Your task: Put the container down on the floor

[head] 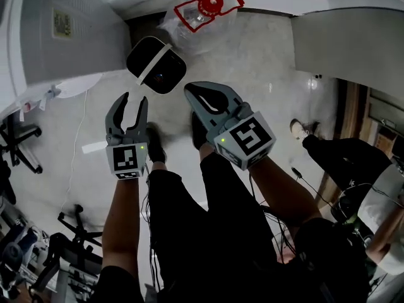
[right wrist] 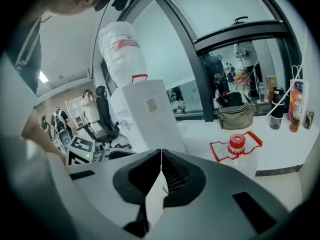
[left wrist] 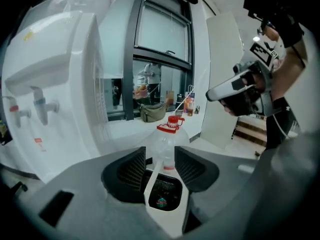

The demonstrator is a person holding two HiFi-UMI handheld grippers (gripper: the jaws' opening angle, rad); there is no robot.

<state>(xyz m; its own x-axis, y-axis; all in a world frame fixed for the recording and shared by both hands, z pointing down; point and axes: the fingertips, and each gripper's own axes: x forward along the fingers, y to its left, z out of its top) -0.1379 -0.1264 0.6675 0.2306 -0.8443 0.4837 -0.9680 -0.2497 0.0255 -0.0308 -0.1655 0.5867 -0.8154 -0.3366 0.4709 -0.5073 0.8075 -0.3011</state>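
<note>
Standing on the floor beside the dispenser, just ahead of the person's shoes, is the container: a black, rounded-square tub, upright with its mouth up, free of both grippers. A white band runs on a slant across its top. Left gripper view shows only part of it; both flanks are covered by the jaws, and the band cuts off one side of the opening. Something small, red and green, lies at the bottom, too small to tell what. Left gripper hangs above the floor on the near side of the container, fingers spread wide with nothing pinched; in its own view the tub and the jug show through the gap. Right gripper hangs alongside, fingers pressed together on nothing, the seam closed in its own view. The jug stands farther off at the floor's far edge, against the wall base: clear plastic, upright, long axis vertical, red cap and red carry handle on top. Contents cannot be made out; right gripper view shows only its shoulder and cap, the rest behind the gripper body. The dispenser carries an upturned bottle. Shoes mostly hidden under the grippers.
</note>
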